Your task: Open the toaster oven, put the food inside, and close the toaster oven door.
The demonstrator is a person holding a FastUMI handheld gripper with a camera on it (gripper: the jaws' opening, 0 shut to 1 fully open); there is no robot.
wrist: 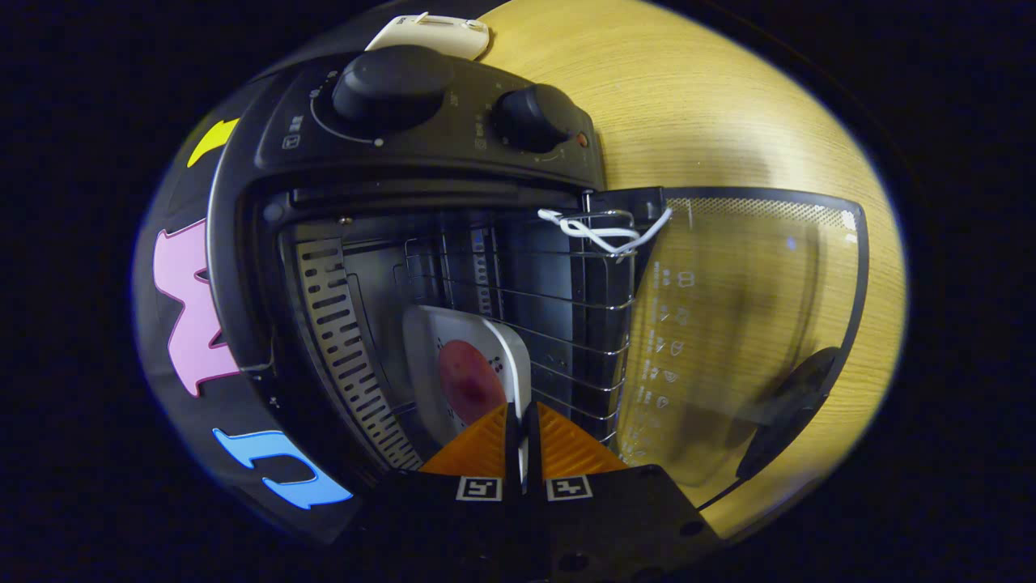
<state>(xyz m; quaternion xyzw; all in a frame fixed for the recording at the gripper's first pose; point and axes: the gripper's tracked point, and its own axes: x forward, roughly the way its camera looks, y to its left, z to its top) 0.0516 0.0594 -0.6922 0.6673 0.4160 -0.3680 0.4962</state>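
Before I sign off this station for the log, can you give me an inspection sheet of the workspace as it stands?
Surface: wooden table, bare grain visible beside the oven.
Job's things: toaster oven open, its glass door swung fully out; white plate carrying a reddish piece of food is partly inside the cavity, against the wire rack.
Clutter: a cream-coloured object beyond the oven, what it is unclear.
Grippers: gripper shut on the plate's rim, both fingers pressing it.
Cables: white cord looped at the rack's corner near the door hinge.
Surroundings: black cloth booth wall.
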